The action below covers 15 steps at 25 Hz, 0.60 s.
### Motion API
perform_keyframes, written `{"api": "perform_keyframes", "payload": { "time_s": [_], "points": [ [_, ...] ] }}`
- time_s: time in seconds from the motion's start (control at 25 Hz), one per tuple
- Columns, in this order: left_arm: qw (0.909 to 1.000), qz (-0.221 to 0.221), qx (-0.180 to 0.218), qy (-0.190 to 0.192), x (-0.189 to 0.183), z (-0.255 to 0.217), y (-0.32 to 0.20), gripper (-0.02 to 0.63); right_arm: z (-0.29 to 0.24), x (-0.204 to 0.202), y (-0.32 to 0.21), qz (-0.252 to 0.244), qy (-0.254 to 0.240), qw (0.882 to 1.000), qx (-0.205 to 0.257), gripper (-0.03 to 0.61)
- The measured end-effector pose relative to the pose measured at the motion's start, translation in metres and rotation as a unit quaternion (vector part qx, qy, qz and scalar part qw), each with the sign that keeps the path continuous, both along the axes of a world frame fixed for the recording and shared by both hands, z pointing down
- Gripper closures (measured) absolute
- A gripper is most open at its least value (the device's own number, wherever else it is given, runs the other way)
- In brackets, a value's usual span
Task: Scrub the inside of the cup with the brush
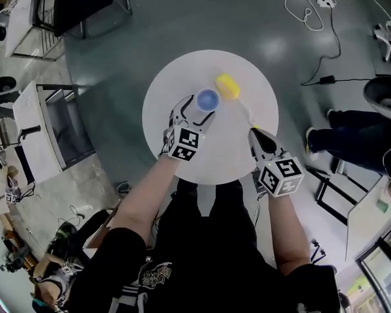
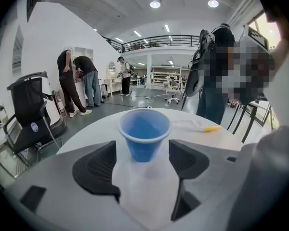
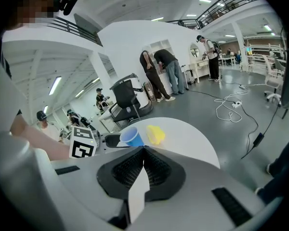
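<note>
A blue plastic cup [image 1: 207, 99] stands upright on the round white table [image 1: 176, 77]. My left gripper [image 1: 194, 111] is open, and the cup [image 2: 144, 134] sits just ahead of its two black pads [image 2: 97, 165], which do not touch it. The brush [image 2: 202, 126], thin with a yellow end, lies on the table to the right of the cup; in the head view the brush [image 1: 250, 120] is just ahead of my right gripper [image 1: 257, 135]. In its own view the right gripper [image 3: 144, 157] is shut with nothing between its jaws. It hangs over the table's near right edge.
A yellow sponge-like block [image 1: 227, 86] lies behind and right of the cup, and shows again as the yellow block [image 3: 155, 134]. Someone's legs [image 1: 332, 132] stand close to the table's right side. A black chair [image 2: 32, 110] and cables [image 1: 316, 8] are on the floor around.
</note>
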<state>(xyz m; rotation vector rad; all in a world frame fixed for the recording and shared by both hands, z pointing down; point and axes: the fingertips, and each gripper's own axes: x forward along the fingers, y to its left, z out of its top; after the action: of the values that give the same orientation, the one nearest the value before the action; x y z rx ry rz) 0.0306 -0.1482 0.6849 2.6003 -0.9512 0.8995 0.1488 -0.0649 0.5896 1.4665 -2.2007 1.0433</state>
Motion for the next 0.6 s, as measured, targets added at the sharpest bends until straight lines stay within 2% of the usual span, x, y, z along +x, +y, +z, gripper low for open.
{"api": "perform_keyframes", "payload": {
  "time_s": [0.4, 0.6],
  "points": [
    [0.9999, 0.007, 0.011, -0.010, 0.015, 0.014, -0.012, 0.281, 0.022, 0.016, -0.001, -0.004, 0.005, 1.000, -0.014, 0.555],
    [0.9997, 0.000, 0.022, -0.010, 0.014, 0.012, -0.013, 0.283, 0.033, 0.029, -0.010, -0.003, 0.035, 0.999, -0.009, 0.552]
  ]
}}
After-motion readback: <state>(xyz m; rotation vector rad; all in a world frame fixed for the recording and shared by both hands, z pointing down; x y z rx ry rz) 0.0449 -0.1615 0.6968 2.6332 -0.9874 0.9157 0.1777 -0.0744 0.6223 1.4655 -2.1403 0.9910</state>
